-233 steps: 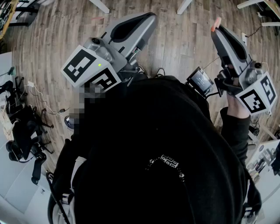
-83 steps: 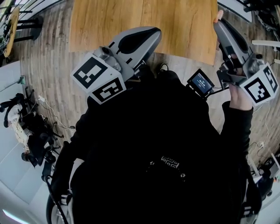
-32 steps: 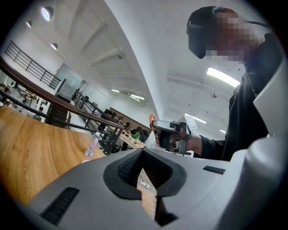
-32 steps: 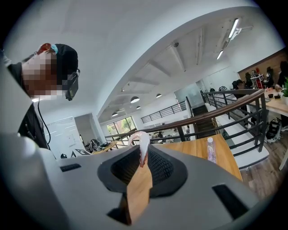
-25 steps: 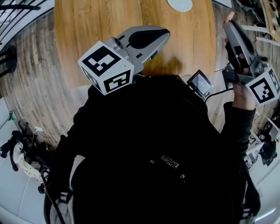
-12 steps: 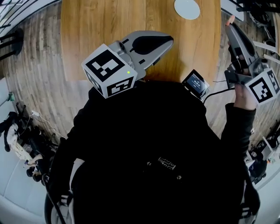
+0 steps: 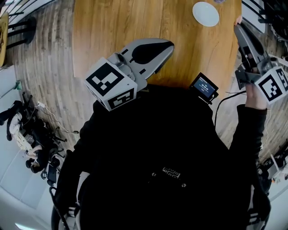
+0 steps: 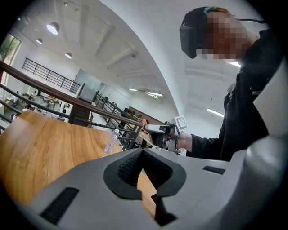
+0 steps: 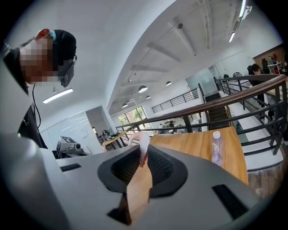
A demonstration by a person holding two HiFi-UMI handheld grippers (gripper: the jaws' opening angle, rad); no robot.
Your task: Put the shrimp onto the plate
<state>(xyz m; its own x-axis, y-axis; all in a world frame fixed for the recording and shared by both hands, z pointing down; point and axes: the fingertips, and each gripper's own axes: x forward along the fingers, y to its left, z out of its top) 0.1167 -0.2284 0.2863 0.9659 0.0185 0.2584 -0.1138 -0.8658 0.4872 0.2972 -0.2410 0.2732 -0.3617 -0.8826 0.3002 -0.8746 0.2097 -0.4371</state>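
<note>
Shrimp point(image 7: 237, 19), pale pink, is pinched in the right tool point(image 7: 239, 28), with its tip poking out past the closed jaws. In the head view this tool is at 2 o'clock, by the right edge of a wooden table point(image 7: 135, 27). The right gripper view shows the shrimp point(image 9: 143, 146) standing upright between the ribbed black jaws.

A round white plate point(image 7: 205, 13) lies on the table at 1 o'clock in the head view. It is near the shrimp, at the shrimp's 10 o'clock, and not touching it.

The left tool point(image 7: 166, 45), just above the centre of the head view, points toward 1 o'clock over the table's near edge. Its jaws meet at the tips and hold nothing.

The person point(image 7: 166, 161) holding both tools wears a black top. In the right gripper view a clear plastic bottle point(image 9: 217, 147) stands on the table at 3 o'clock.
</note>
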